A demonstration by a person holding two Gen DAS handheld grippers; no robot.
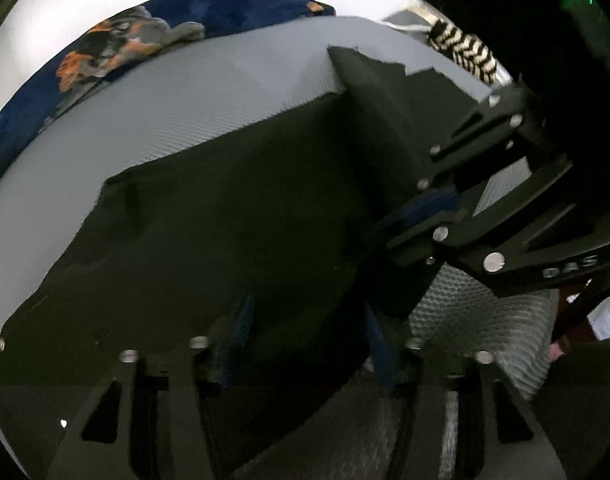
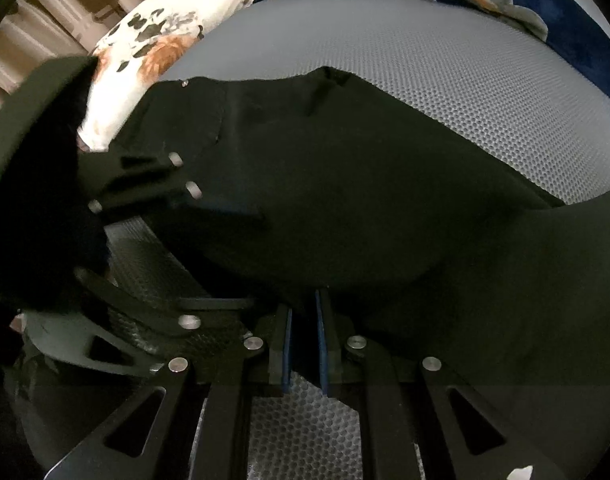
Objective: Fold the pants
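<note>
While the black pants [image 2: 345,184] are lying spread across the grey mesh bed [image 2: 445,80], I'm clenching their near edge in my right gripper [image 2: 304,344]. My left gripper [image 1: 305,344] is hanging just over the dark cloth, fingers apart, gripping nothing. A blue patterned blanket [image 1: 225,8] is sitting behind.

Home bedroom, grey mesh mattress [image 2: 445,80], floral pillow [image 2: 153,40], navy blanket [image 1: 225,8]
</note>
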